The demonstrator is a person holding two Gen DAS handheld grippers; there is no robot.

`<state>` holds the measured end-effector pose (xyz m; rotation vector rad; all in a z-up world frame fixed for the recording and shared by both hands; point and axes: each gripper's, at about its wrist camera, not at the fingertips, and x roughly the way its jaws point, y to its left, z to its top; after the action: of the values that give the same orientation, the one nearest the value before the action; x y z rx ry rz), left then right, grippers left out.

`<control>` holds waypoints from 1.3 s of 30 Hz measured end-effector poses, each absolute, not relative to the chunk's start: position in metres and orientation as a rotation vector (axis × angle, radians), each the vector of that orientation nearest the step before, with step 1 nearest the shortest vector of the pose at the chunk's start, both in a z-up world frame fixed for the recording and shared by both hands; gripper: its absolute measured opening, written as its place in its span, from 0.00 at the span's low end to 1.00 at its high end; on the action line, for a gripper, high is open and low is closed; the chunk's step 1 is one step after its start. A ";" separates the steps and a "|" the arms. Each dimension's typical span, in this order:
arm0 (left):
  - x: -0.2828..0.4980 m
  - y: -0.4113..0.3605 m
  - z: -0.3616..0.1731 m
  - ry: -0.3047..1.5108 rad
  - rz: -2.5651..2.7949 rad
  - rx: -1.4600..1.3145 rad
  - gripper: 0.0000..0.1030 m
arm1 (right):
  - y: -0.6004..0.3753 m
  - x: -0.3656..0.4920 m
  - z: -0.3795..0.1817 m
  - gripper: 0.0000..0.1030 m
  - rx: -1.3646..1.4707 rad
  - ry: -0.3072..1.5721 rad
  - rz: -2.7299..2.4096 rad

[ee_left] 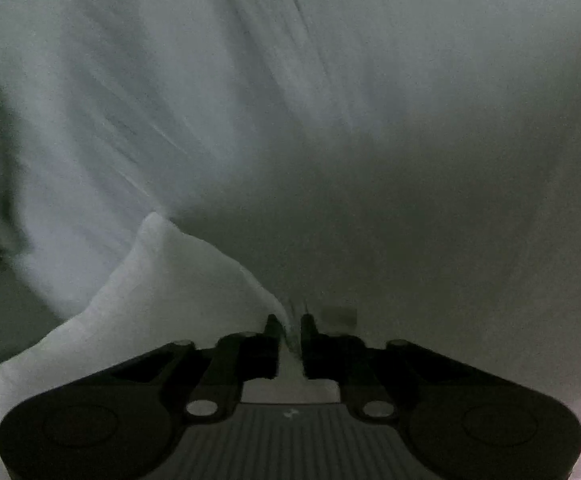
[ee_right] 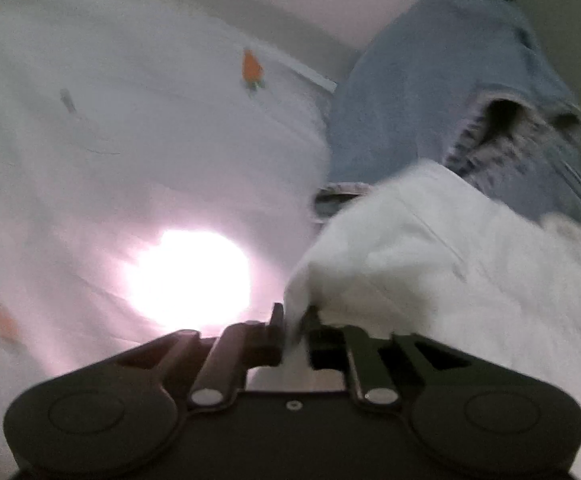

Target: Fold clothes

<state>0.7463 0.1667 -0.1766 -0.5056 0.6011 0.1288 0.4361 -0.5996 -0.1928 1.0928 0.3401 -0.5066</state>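
White garment (ee_left: 162, 300) cloth sits pinched between the fingers of the left gripper (ee_left: 290, 322) and right gripper (ee_right: 295, 314), low centre of each frame, probably to carry a fold. Blue jeans (ee_right: 410, 112) lie at upper right on the carrot-print sheet (ee_right: 130, 120).

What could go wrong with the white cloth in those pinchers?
1. The white cloth sits between the right gripper fingers with a small gap, so it might slip out.
2. The same may happen at the left gripper.
3. The cloth lies against the blue jeans and could drag them along.
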 end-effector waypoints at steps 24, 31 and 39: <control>0.528 0.253 -0.263 0.673 0.388 -0.696 0.89 | -0.544 0.283 -0.242 0.89 1.046 0.574 -0.772; 0.561 0.258 -0.279 0.617 0.434 -0.760 0.91 | -0.546 0.293 -0.254 0.96 1.057 0.522 -0.763; 0.593 0.243 -0.264 0.643 0.534 -0.631 0.09 | -0.553 0.310 -0.254 0.46 1.069 0.509 -0.776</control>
<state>0.5929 0.2430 -0.2642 -0.6312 0.6429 0.5336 0.3100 -0.5532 -0.2539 1.0687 0.5089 -0.7764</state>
